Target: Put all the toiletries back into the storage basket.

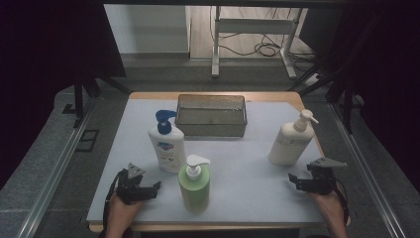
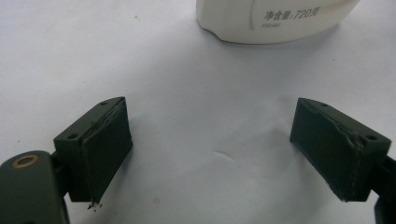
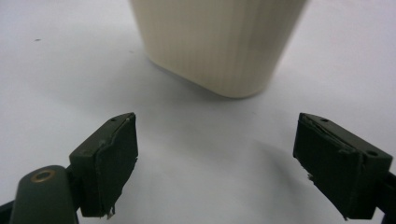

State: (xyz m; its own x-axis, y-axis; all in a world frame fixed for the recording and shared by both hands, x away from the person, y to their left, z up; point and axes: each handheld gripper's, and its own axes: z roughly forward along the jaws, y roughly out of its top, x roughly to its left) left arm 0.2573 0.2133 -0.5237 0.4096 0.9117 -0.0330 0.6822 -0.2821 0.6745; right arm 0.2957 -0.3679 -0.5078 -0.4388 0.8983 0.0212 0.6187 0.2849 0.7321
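Observation:
Three pump bottles stand upright on the white table [image 1: 242, 168]: a white one with a blue pump [image 1: 167, 144], a green one with a white pump [image 1: 194, 184] and a cream one [image 1: 291, 139]. My left gripper [image 1: 153, 187] rests near the front left, open, with the white bottle's base [image 2: 275, 21] a short way ahead of its jaws. My right gripper [image 1: 293, 179] is at the front right, open, just short of the cream bottle's base [image 3: 219, 44]. Bare table shows between both pairs of pads [image 2: 105, 149] [image 3: 114, 158].
A grey rectangular tub [image 1: 211, 115] sits at the back centre of the table. Metal rails [image 1: 54, 173] run along both sides of the table. A desk frame with cables [image 1: 252, 39] stands on the floor beyond.

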